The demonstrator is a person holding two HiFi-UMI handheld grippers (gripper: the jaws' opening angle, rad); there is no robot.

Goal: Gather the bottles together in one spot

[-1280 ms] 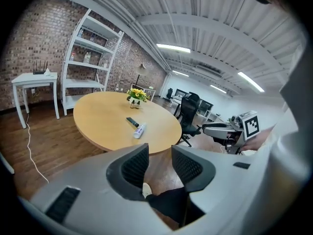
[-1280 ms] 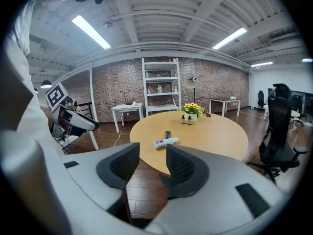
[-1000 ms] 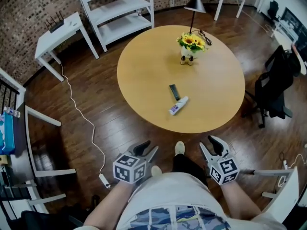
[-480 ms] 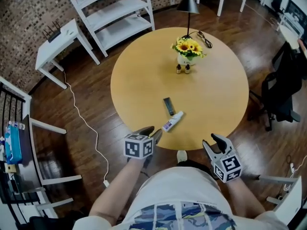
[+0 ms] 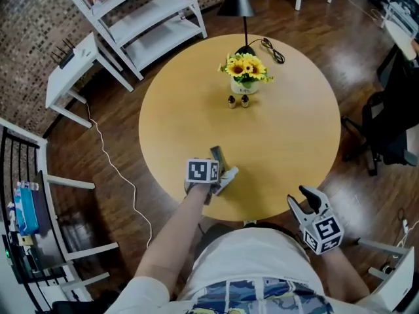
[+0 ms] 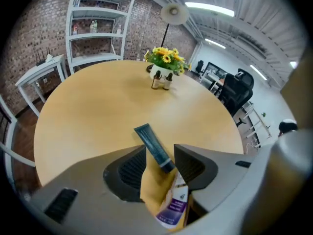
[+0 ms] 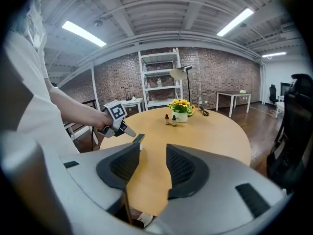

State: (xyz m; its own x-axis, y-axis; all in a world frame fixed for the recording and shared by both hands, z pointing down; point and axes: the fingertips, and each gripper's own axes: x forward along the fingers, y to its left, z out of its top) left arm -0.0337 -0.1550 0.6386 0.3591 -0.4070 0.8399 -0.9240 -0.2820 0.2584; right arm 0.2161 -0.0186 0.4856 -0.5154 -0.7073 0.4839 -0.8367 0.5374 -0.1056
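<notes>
A round wooden table (image 5: 294,142) stands on dark floorboards before a brick wall, with a white shelf unit (image 5: 141,18) behind it. Over the table's near edge the left gripper (image 6: 160,163) points steeply down, its jaws well apart and just now opening. Between them lie the capped end of a dark tube (image 6: 151,143) and, below it, the top of a white bottle (image 6: 172,207) with a purple label, both flat on the tabletop. The tube's cap sits close against one jaw, though whether it touches is hard to tell; the other jaw stands clear. The bottle's lower end is cut off by the gripper body, and its print is too small to read. In the head view the marker cube and hand cover most of both items. The right gripper (image 5: 306,200) hangs beyond the table's near edge, over the floor, jaws apart with nothing between them. Across the table, two small brown bottles (image 5: 237,101) stand just in front of a pot of sunflowers (image 5: 245,70), well apart from the tube and white bottle.
</notes>
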